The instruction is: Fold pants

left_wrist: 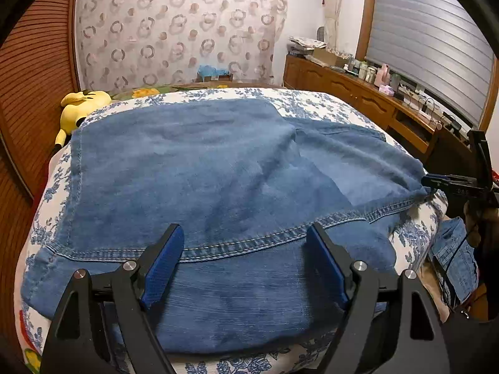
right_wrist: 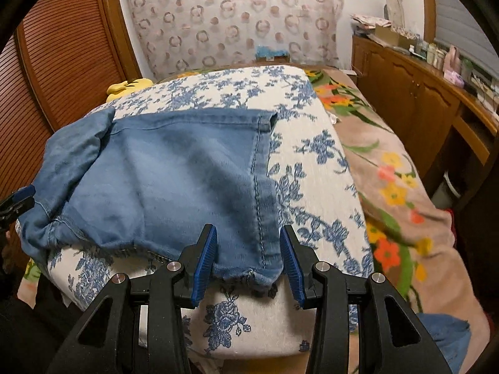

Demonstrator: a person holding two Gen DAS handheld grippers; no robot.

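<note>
A wide bed (right_wrist: 414,205), covered on its right side by a tan blanket with orange and yellow flowers, carries a thick white cushion printed with blue blossoms (right_wrist: 315,174), and on that cushion lie the faded blue denim pants (left_wrist: 199,168). The pants look already folded at least once: in the left wrist view one layer lies over another, a stitched hem running across the near part, with a second panel spreading off to the right. The bundle is still broad and loose, one edge rumpled on the left in the right wrist view, so by my reading the task is partway done, with at least one more fold and some smoothing left. A yellow plush toy (left_wrist: 79,109) lies at the cushion's far left corner, and a wooden sideboard crowded with small bottles (left_wrist: 368,93) runs along the right wall. The left gripper (left_wrist: 246,265) hovers above the near edge of the denim with its blue-padded fingers well apart, gripping nothing. The right gripper (right_wrist: 246,261) is spread too, its pads flanking the frayed corner of the pants at the cushion's near edge, apparently not yet closed on it.
</note>
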